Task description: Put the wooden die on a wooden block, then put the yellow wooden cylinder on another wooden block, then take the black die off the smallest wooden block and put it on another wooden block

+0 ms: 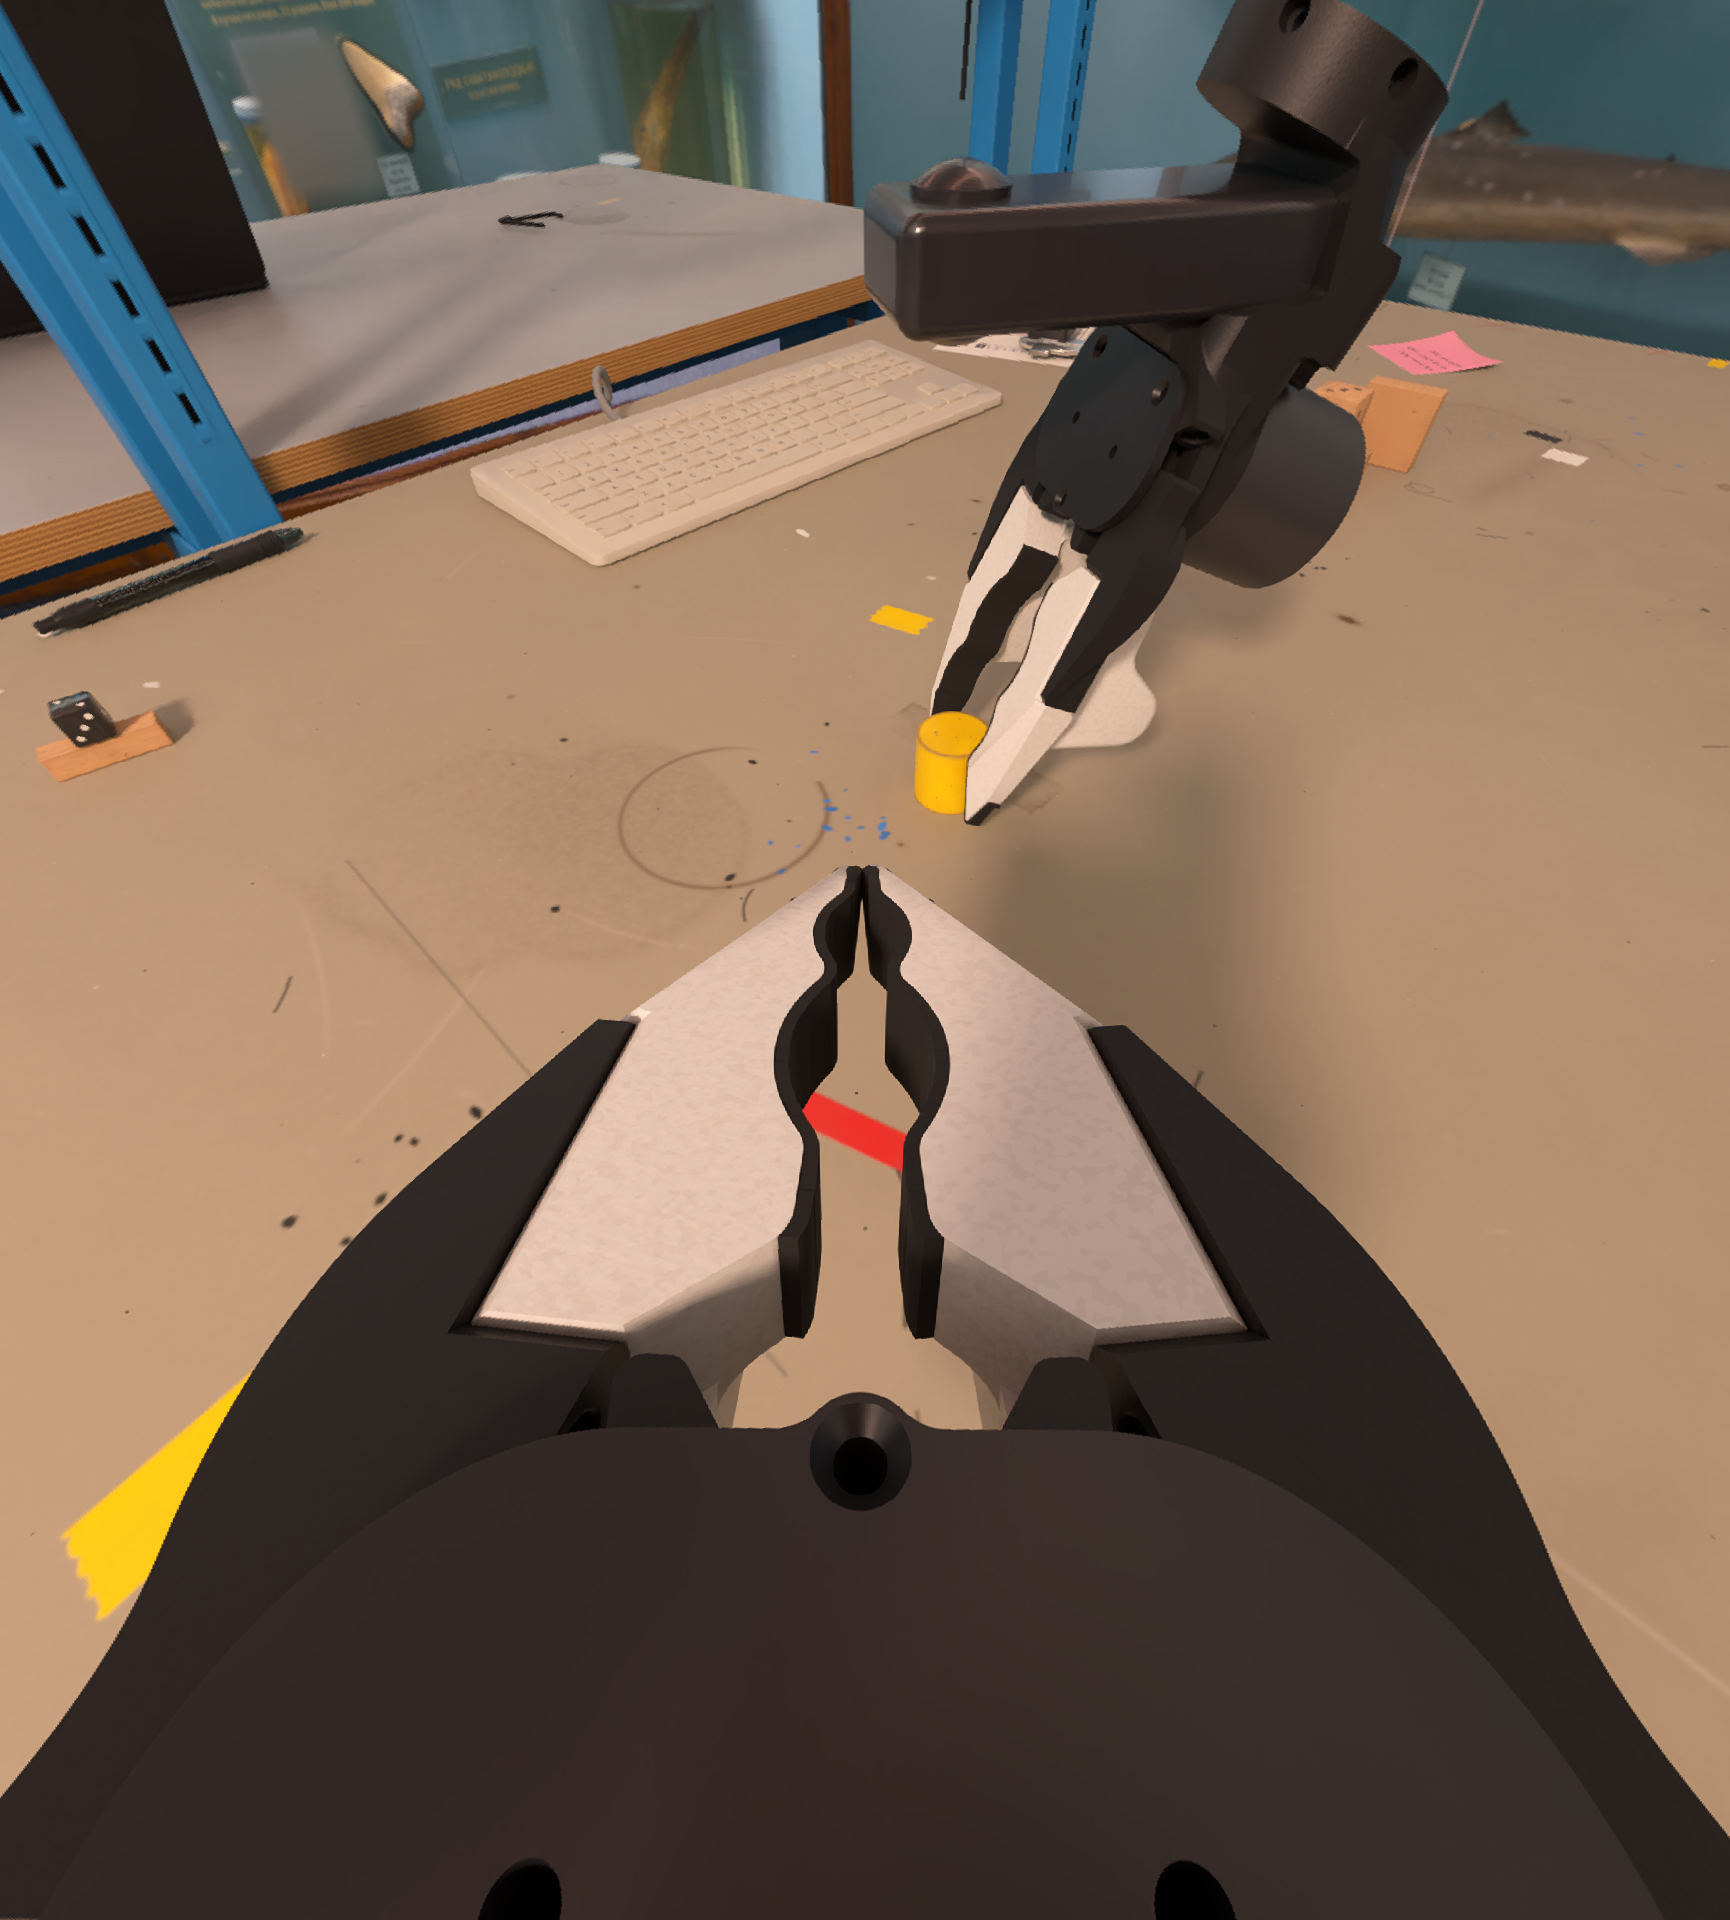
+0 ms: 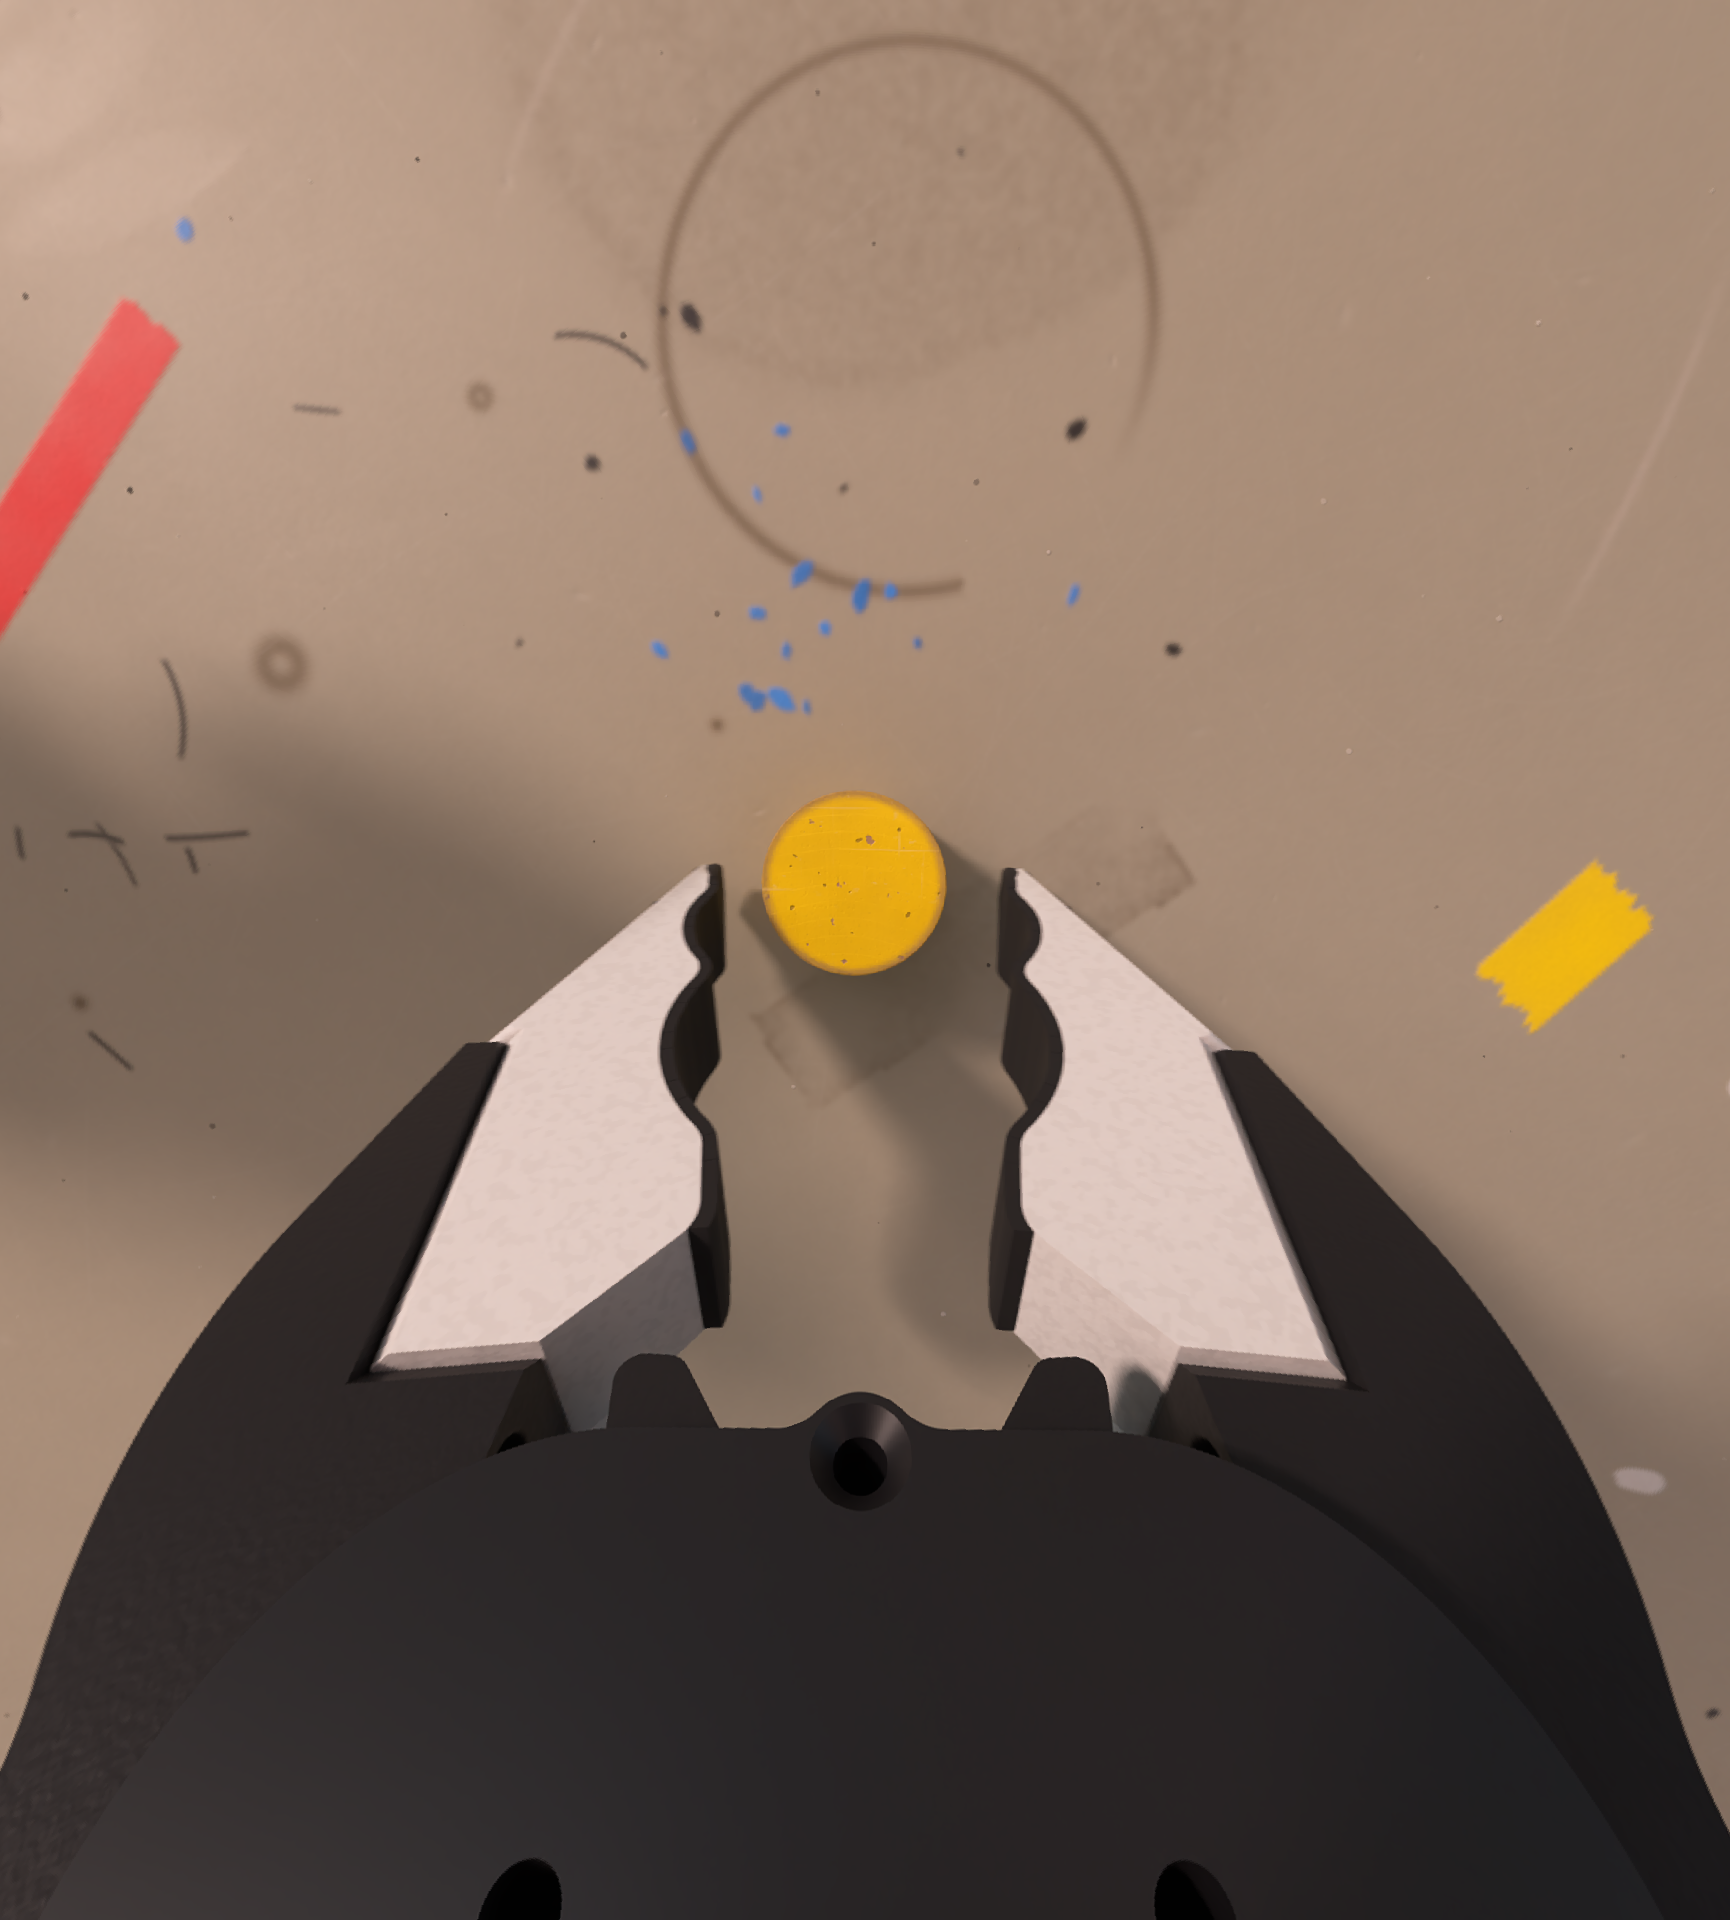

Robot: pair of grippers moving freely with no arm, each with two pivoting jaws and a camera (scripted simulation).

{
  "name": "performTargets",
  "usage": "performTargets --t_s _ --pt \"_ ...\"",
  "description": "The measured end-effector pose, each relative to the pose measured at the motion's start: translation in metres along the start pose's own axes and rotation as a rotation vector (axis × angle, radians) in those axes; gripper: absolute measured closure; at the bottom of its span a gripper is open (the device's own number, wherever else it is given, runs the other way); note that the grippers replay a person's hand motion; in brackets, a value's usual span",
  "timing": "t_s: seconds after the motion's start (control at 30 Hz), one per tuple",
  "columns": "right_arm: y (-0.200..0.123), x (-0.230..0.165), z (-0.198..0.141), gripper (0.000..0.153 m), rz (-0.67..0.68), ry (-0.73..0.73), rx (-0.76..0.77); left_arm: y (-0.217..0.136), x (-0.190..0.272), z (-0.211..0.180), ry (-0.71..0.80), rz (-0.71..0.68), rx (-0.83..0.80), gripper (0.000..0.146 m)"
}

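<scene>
The yellow wooden cylinder (image 1: pixel 947 762) stands upright on the tan table. My right gripper (image 2: pixel 861 883) points down over it, open, with its fingertips either side of the cylinder's top (image 2: pixel 853 884); in the left wrist view the right gripper (image 1: pixel 975 774) reaches the cylinder from the far right. My left gripper (image 1: pixel 861 878) is shut and empty, low over the table in front of the cylinder. A black die (image 1: pixel 82 717) sits on a small flat wooden block (image 1: pixel 108 746) at far left. The wooden die (image 1: pixel 1344 400) rests against a taller wooden block (image 1: pixel 1401 421) at far right.
A white keyboard (image 1: pixel 736 447) lies at the back, a black marker (image 1: pixel 165 579) at left. A blue shelf post (image 1: pixel 82 270) and a raised bench stand behind. Red tape (image 2: pixel 50 488), yellow tape (image 2: pixel 1564 943) and a pink note (image 1: pixel 1432 351) lie flat on the table.
</scene>
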State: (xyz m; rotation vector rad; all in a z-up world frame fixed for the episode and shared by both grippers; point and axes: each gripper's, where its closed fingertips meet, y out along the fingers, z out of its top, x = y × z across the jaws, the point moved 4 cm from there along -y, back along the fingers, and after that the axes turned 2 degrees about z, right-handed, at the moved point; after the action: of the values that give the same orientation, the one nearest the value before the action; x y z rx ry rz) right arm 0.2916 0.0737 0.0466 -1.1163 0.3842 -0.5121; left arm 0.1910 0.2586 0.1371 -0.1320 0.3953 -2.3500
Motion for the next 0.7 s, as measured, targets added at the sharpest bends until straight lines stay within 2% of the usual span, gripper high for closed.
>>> performTargets --t_s 0.1,0.2,0.27,0.33,0.43,0.57,0.63,0.7 --pt "-0.001 -0.002 -0.001 0.119 0.021 -0.004 0.0 0.002 0.003 -0.001 0.006 -0.009 -0.006 0.146" --pt "-0.007 -0.001 -0.006 0.119 0.043 0.011 -0.002 0.004 0.003 -0.003 0.016 -0.007 -0.013 0.146" --pt "-0.026 0.006 -0.011 0.119 0.031 0.016 0.019 0.004 0.003 -0.004 0.014 -0.004 -0.016 0.146" --pt "-0.059 0.024 -0.018 0.119 -0.015 0.043 0.053 0.004 0.001 -0.005 0.011 0.001 -0.016 0.146" --pt "-0.127 0.066 -0.041 0.119 -0.152 0.124 0.081 0.005 -0.001 -0.006 0.005 0.009 -0.018 0.146" --pt "-0.215 0.134 -0.095 0.119 -0.362 0.297 0.091 0.009 -0.001 -0.009 0.001 0.008 -0.027 0.146" --pt "-0.24 0.17 -0.132 0.119 -0.445 0.413 0.072 0.01 0.0 -0.01 0.002 0.003 -0.032 0.146" --pt "-0.247 0.201 -0.17 0.119 -0.492 0.522 0.053 0.011 0.002 -0.009 0.0 -0.004 -0.03 0.146"
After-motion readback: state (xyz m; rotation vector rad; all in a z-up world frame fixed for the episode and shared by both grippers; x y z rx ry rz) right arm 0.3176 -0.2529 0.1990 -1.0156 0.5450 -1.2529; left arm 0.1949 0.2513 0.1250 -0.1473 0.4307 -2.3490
